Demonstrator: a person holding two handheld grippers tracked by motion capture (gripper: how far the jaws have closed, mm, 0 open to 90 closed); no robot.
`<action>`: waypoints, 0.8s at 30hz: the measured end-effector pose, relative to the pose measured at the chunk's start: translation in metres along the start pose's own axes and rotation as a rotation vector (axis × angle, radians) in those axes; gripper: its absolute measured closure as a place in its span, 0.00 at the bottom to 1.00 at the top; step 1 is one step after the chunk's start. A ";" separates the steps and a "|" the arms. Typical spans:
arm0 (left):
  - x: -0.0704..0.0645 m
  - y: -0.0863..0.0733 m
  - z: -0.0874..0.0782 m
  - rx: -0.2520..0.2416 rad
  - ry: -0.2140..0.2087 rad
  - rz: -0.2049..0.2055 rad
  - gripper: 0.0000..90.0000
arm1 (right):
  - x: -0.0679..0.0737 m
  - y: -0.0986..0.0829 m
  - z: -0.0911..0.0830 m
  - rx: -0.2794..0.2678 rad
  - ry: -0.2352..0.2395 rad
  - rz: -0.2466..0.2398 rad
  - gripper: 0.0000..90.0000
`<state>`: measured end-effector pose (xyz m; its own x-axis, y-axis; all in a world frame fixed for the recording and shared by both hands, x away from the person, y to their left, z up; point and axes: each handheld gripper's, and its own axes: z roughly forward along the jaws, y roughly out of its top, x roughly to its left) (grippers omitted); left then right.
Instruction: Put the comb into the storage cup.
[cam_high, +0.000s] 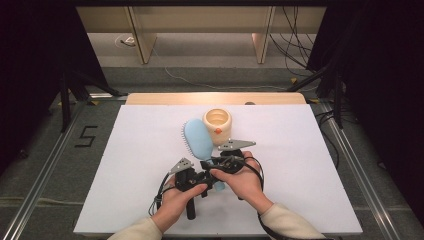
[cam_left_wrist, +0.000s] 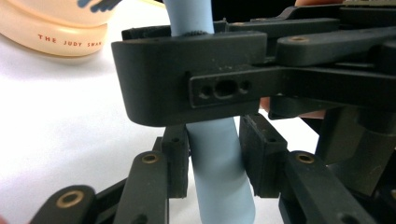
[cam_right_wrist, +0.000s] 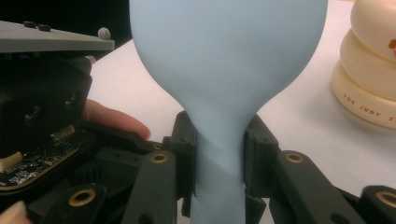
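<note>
Hairbrush (cam_high: 198, 138), pale blue with a smooth matte skin, is what you have in both tools, and both sit on its narrow handle rather than on the wide paddle head. Your right tool (cam_right_wrist: 219, 158) is closed on the neck just below where the head flares out; the pads (cam_right_wrist: 186, 154) press the handle from either side. Your left tool (cam_left_wrist: 215, 161) sits lower on the same handle: its near pad (cam_left_wrist: 175, 158) touches, while the other stands just off, so call it a narrow, loose hold. The right tool's black body crosses just ahead of it in the left gripper view.

Expect a light, stiff thing, probably plastic with a slightly rubbery coat, so it should not slip much, but the round handle can roll between flat pads if you squeeze off-centre. Keep the grip on the neck, where the taper stops it sliding through. The head carries most of the bulk, so it will want to droop or twist when lifted from the handle alone.

In the high view the head lies on the white table (cam_high: 300, 190) with its bristles showing along the left edge, and it sits just beside a cream ribbed cup (cam_high: 217, 125). Swing the head carefully, since that cup could tip.
</note>
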<state>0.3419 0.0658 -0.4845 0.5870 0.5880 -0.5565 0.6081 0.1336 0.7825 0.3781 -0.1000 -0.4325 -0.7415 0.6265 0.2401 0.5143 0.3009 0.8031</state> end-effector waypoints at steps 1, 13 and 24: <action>0.000 0.000 0.000 -0.001 -0.001 -0.003 0.71 | 0.000 0.000 0.000 0.000 0.000 -0.002 0.78; 0.004 0.001 -0.001 -0.009 -0.043 -0.105 0.74 | 0.000 0.002 -0.001 0.003 0.008 -0.011 0.78; 0.004 0.003 -0.003 -0.005 -0.059 -0.149 0.75 | 0.001 0.003 -0.001 0.001 0.015 -0.005 0.77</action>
<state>0.3442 0.0703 -0.4837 0.5207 0.5139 -0.6817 0.6880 0.2202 0.6915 0.3786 -0.0997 -0.4296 -0.7508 0.6138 0.2440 0.5107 0.3051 0.8038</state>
